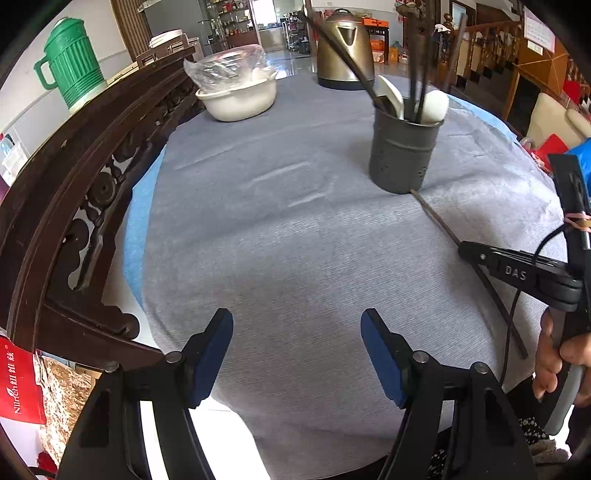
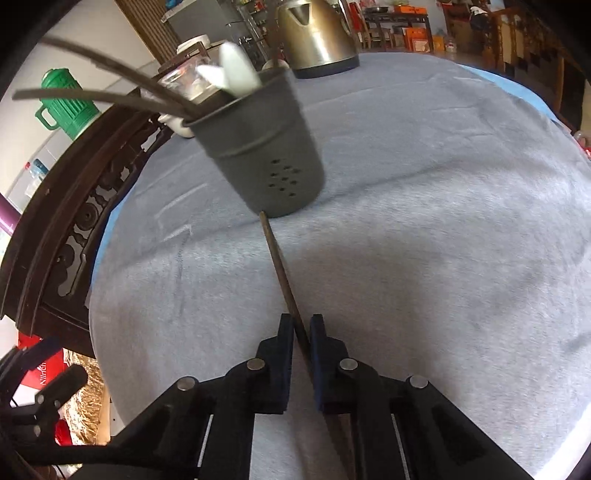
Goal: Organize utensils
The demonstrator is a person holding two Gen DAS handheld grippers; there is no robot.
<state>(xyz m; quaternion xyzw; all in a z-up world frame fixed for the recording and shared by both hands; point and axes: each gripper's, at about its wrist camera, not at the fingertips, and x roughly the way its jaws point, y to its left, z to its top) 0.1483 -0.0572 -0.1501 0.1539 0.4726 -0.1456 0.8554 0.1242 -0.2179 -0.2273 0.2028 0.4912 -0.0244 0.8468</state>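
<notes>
A dark grey utensil holder (image 1: 402, 151) (image 2: 266, 147) stands on the grey tablecloth (image 1: 277, 229) with several dark chopsticks and white spoons (image 1: 432, 105) in it. One dark chopstick (image 2: 277, 266) (image 1: 436, 218) lies on the cloth, its far tip at the holder's base. My right gripper (image 2: 302, 325) (image 1: 463, 248) is shut on that chopstick near its middle. My left gripper (image 1: 297, 325) hangs open over bare cloth, nothing between its fingers.
A metal kettle (image 1: 345, 51) (image 2: 314, 33) stands behind the holder. A white bowl (image 1: 240, 98) with a plastic bag sits at the back left. A carved dark wooden rail (image 1: 92, 177) borders the table's left edge; a green jug (image 1: 72, 62) stands beyond it.
</notes>
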